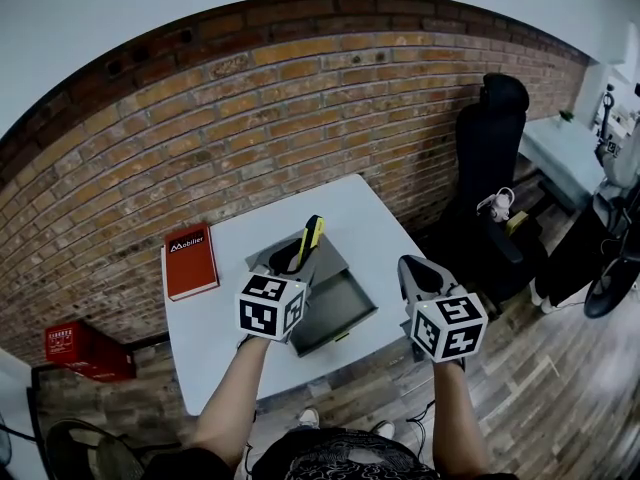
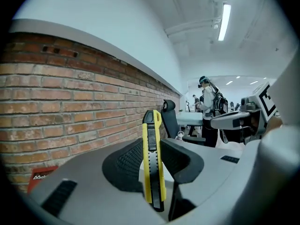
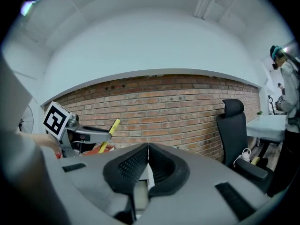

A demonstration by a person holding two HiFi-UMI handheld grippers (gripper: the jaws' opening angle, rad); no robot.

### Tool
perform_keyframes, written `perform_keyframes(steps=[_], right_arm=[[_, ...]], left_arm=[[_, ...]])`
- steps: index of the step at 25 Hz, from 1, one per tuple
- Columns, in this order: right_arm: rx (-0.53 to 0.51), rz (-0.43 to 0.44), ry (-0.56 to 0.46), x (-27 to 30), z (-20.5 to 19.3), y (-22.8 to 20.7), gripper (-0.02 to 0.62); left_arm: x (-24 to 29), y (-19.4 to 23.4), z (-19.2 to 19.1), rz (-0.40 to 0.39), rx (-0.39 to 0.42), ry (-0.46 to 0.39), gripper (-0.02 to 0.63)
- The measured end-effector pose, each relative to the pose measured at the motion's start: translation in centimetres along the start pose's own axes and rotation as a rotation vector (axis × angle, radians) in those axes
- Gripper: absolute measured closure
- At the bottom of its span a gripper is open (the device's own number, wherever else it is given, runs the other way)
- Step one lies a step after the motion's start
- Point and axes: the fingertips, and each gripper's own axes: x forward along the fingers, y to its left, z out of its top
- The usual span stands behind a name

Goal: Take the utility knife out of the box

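Both left fingers (image 2: 127, 167) on utility knife (image 2: 153, 161)

My right tool (image 3: 148, 148) has its jaws together, nothing between them. To its left, the left tool (image 3: 107, 133) grips a yellow knife (image 3: 113, 124) before a brick wall (image 3: 173, 107).

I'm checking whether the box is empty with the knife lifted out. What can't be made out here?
Box interior, head view: the left gripper and its marker cube cover the near left part; neither gripper view shows the box.
Utility knife's lower end, left gripper view: sunk between the jaws.
Red book's smaller print, head view: too small.
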Motion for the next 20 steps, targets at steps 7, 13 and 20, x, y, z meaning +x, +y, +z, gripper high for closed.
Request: perform_keyframes(steps=[7, 13, 20], right_arm=[[-0.013, -0.008, -0.031, -0.7, 1.4, -0.5, 0.575], [-0.034, -0.007, -0.042, -0.7, 1.7, -0.3, 0.575], [-0.027, -0.009, -0.036, -0.8, 1.6, -0.1, 0.575]], left_arm=[[-2.9, 0.9, 1.4, 0.071, -0.009, -0.117, 0.477], [-3.3, 1.2, 0.8, 0.092, -0.027, -0.127, 0.477], [-3.4, 1.1, 0.4, 0.088, -0.044, -0.129, 0.477]])
